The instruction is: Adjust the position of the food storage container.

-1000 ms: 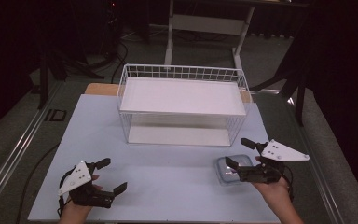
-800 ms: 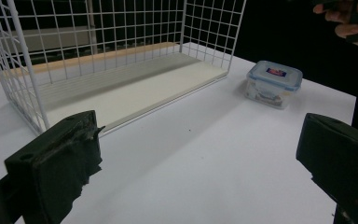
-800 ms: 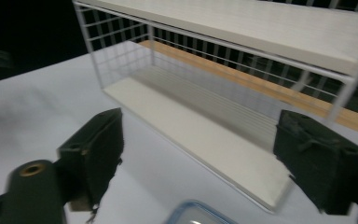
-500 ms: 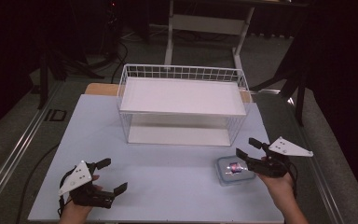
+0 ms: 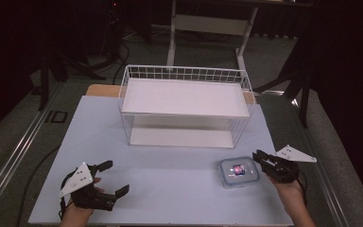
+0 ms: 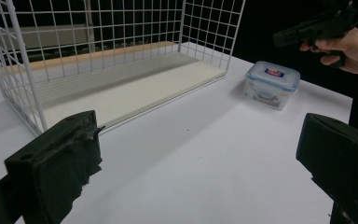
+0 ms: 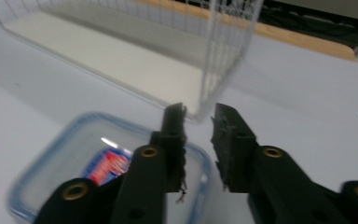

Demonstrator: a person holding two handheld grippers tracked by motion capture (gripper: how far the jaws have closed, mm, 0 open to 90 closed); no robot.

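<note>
A small clear lidded container [image 5: 237,171] with blue clips and a red-blue label stands on the white table [image 5: 170,189] at the front right. My right gripper [image 5: 260,161] sits at the container's right edge, pointing left. In the right gripper view its jaws [image 7: 199,116] have just been closing and stand a narrow gap apart over the container's [image 7: 107,163] rim. No pad visibly presses on anything. My left gripper [image 5: 115,177] rests at the front left, open wide with nothing between its jaws [image 6: 198,163]. The left gripper view shows the container [image 6: 271,83] and the right gripper [image 6: 307,30] behind it.
A white wire basket [image 5: 184,73] with a flat white shelf on top stands at the back middle of the table, its open side toward me [image 6: 121,88]. Its corner [image 7: 223,56] rises just beyond the container. Dark floor and frame legs lie past the table.
My right gripper has dropped and drawn slightly right, from over the container to its right edge, and its jaws have narrowed from wide to nearly together. The left gripper has stayed put.
</note>
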